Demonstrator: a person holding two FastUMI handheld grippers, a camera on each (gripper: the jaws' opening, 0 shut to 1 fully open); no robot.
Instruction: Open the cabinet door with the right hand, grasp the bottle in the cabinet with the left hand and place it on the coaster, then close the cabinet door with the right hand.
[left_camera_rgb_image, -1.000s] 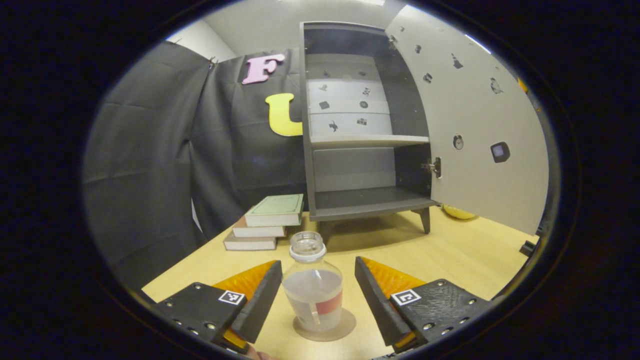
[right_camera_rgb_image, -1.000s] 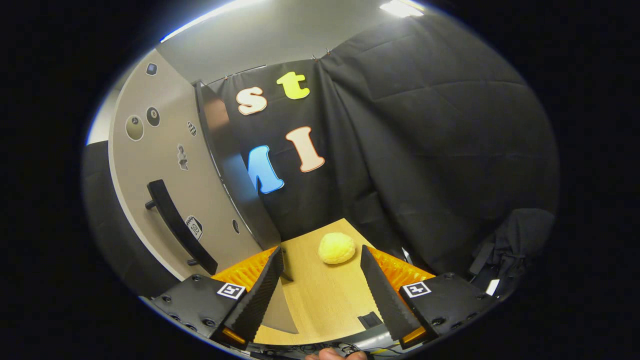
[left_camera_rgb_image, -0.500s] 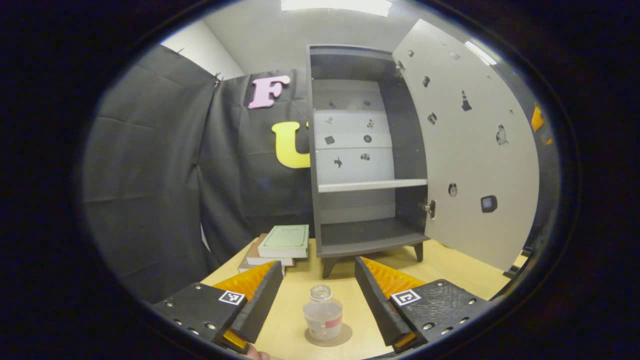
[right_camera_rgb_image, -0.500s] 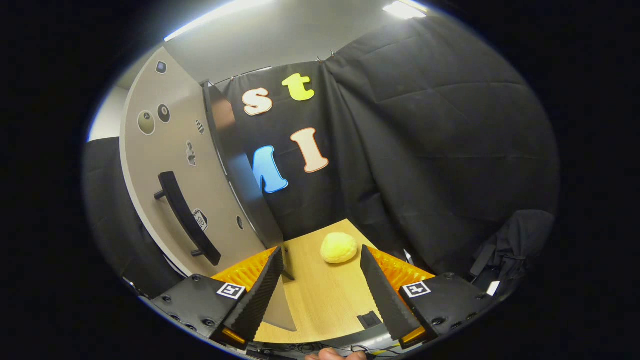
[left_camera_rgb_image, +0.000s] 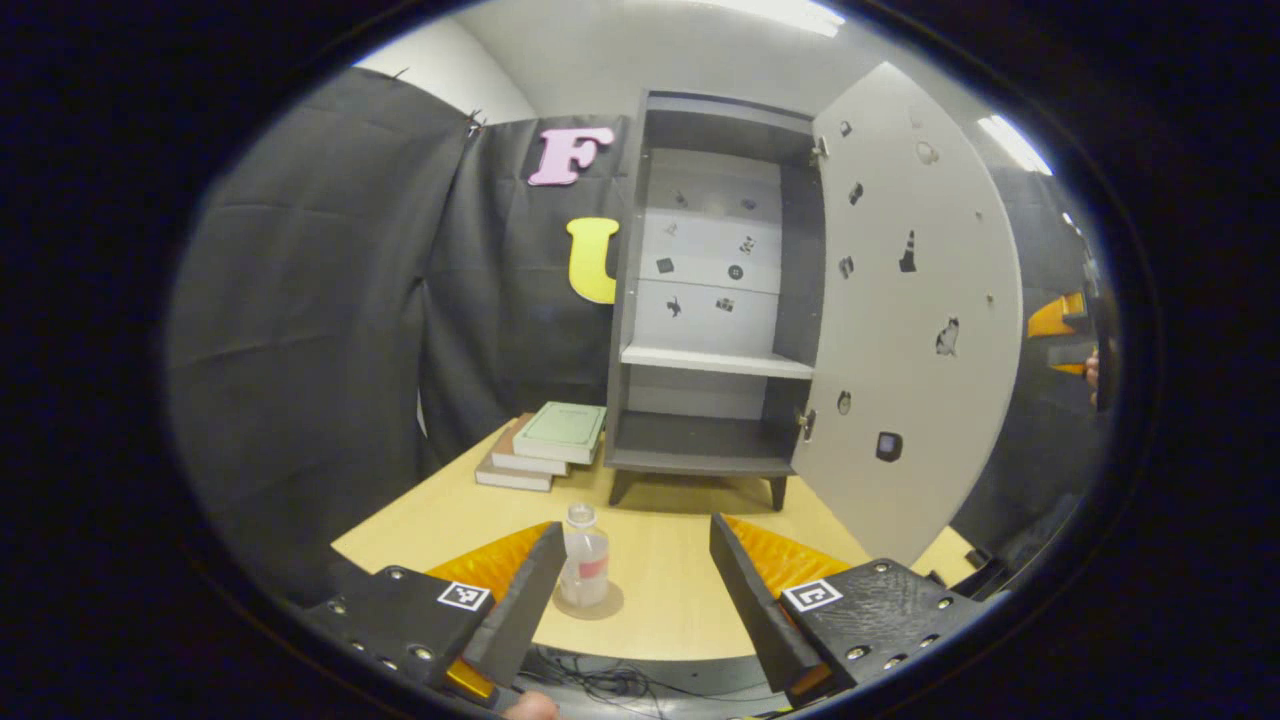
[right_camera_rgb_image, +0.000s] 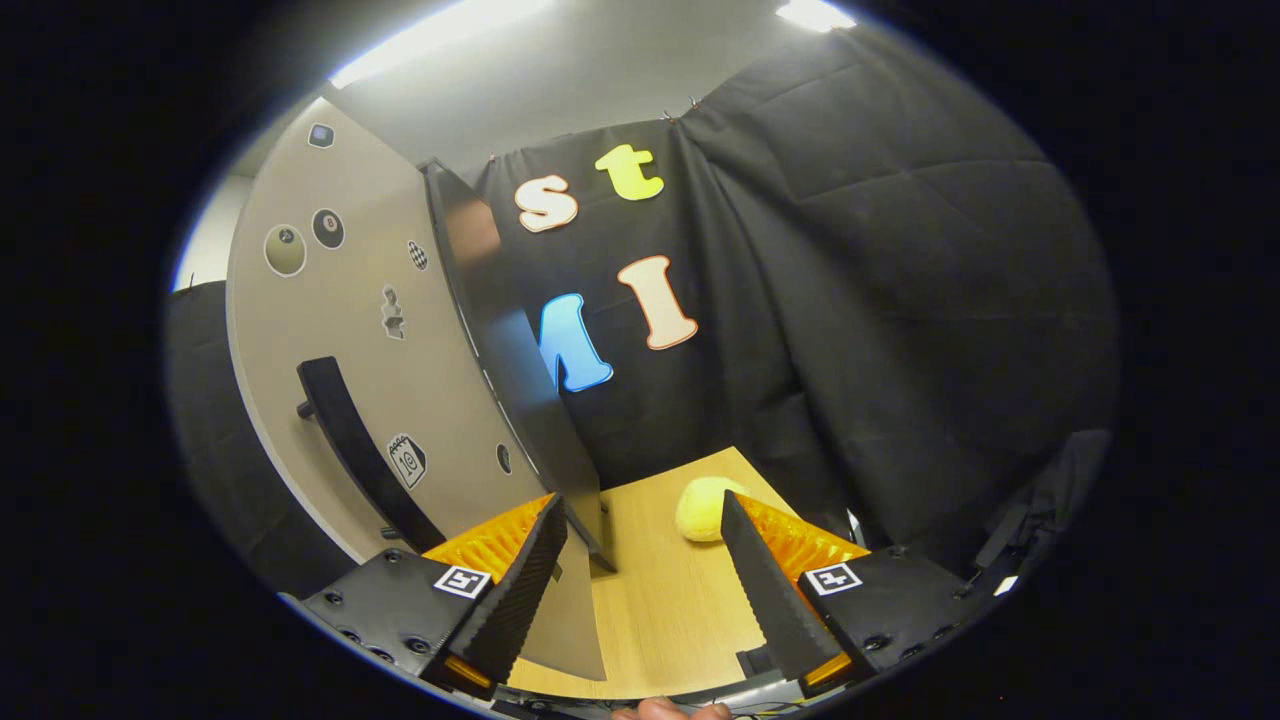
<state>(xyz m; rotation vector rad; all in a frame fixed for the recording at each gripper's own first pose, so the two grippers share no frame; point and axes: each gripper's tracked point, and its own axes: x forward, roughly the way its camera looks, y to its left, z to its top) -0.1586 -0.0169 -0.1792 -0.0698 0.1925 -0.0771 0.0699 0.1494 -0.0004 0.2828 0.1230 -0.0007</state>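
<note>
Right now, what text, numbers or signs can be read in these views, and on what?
"10": calendar sticker on the cabinet door.
Bottle band: too blurred to read.
Top book cover: too small to read.
Other door stickers: pictures, no readable words.

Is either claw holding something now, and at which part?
Nothing is held. Both the left claw and right claw are open; the bottle stands free.

The left gripper (left_camera_rgb_image: 630, 590) now sits much farther back from the bottle (left_camera_rgb_image: 584, 568), which shrinks toward the lower centre of the left gripper view on its coaster (left_camera_rgb_image: 588, 603). In the right gripper view, the cabinet door (right_camera_rgb_image: 370, 330) and its handle (right_camera_rgb_image: 350, 440) loom nearer the right gripper (right_camera_rgb_image: 640, 570).
</note>
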